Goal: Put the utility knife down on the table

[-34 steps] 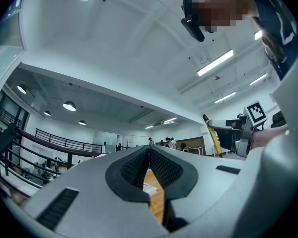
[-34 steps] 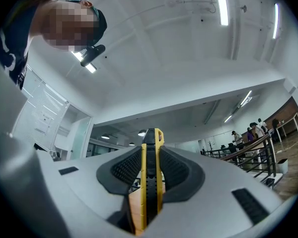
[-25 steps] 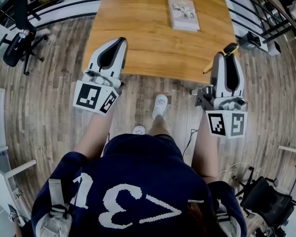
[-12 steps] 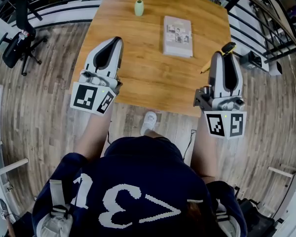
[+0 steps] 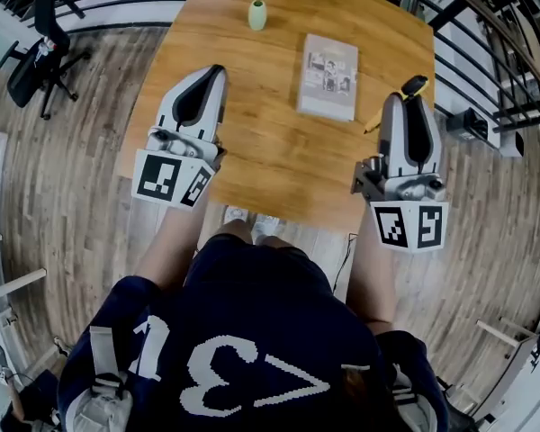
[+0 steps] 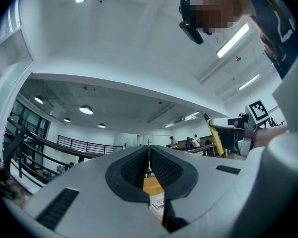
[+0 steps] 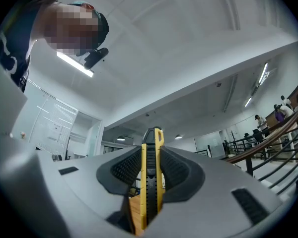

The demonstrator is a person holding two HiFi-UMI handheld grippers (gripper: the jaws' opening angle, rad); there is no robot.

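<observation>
The right claw [image 5: 412, 97] pinches the yellow-and-black utility knife [image 7: 150, 182] by its flat sides and holds it in the air at the right edge of the wooden bench [image 5: 252, 115]. My worry is that edge. If the knife were let go from here, or lowered without first moving left, it could catch the rim and tip onto the plank floor [image 5: 486, 205]. Released from this height it could also bounce. I cannot tell whether the blade is out. The right gripper view shows the grip clearly, with the ribbed slider facing the camera between the pads, but only a sliver of wood below. Only the head view places the knife against the bench edge, well clear of the book [image 5: 329, 63] and the small vase [image 5: 257, 14]. The left claw [image 6: 148, 155] is pressed together on nothing.
</observation>
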